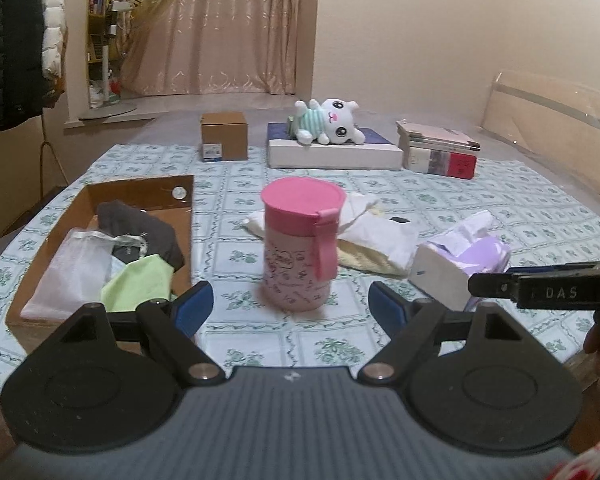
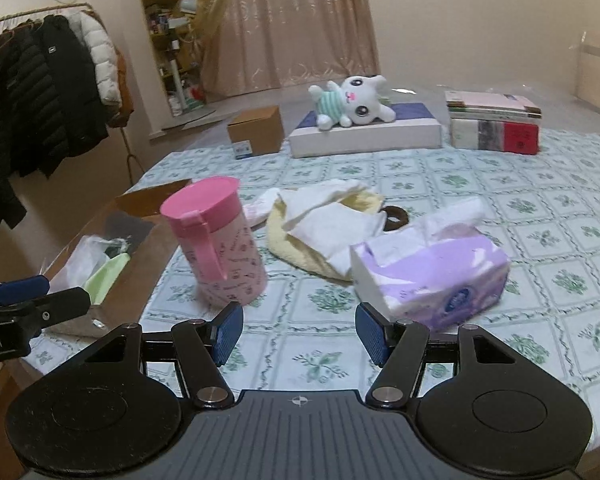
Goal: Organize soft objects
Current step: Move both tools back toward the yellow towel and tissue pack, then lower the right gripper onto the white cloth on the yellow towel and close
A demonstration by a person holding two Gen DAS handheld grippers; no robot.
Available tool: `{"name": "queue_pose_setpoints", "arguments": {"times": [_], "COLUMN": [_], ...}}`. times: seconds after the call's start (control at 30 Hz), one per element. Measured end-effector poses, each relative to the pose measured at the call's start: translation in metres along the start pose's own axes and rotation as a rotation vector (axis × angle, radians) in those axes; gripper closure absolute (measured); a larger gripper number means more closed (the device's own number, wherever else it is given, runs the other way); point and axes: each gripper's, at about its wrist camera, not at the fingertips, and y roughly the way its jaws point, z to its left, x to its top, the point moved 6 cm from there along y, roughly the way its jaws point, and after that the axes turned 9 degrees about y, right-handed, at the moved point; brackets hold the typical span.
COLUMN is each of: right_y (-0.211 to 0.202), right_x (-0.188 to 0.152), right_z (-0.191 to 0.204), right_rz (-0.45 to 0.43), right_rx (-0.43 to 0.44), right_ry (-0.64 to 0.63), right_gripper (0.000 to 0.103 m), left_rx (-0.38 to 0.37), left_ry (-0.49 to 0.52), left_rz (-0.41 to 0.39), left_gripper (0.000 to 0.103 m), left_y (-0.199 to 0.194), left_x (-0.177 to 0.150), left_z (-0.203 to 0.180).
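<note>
- The left gripper (image 1: 290,308) has its jaws wide open, with nothing between them. It hangs over the flowery tablecloth (image 1: 480,192), just in front of the pink cup (image 1: 300,244).
- The right gripper (image 2: 299,330) has its jaws open too, and they hold nothing. The purple tissue pack (image 2: 432,272) sits just past its right finger.
- A cardboard box (image 1: 56,236) lies on the left side of the table. Inside it are a green cloth (image 1: 138,282), a white bag (image 1: 76,268) and a dark cloth (image 1: 140,228) (soft things).
- A heap of white and yellow cloths (image 2: 324,228) lies on the tablecloth between the pink cup and the tissue pack.
- A white plush cat (image 2: 352,104) lies on a flat box (image 2: 364,136) at the far end of the table.
</note>
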Motion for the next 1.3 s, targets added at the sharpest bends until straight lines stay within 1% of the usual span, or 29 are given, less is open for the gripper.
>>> {"name": "queue_pose_setpoints", "arguments": {"times": [0.37,0.77,1.0,1.1,1.3], "right_y": [-0.001,0.001,0.007,0.013,0.035], "right_x": [0.002,0.007,0.023,0.035,0.059], "right_z": [-0.019,-0.033,-0.04,-0.04,-0.037], "right_rz": [-0.008,-0.009,-0.007,0.0,0.024], "right_rx": [-0.027,-0.05,-0.045,-0.034,-0.002], "right_ry": [0.024,0.015,-0.058,-0.117,-0.291], "right_gripper": [0.041,0.041,0.041,0.041,0.041], "left_rx": [-0.037,-0.08,-0.113,-0.126,-0.168], "left_ry": [0.025,0.055,0.082,0.101,0.148], "left_rz": [0.005,0.005,-0.006,-0.013,-0.013], "left_gripper": [0.02,0.02,0.02,0.02,0.02], "left_y": [0.011,0.025,0.038,0.045,0.064], "left_x": [0.004,0.014,0.031,0.042,0.066], "left_z": [-0.014,-0.023,-0.026,-0.025,-0.021]}}
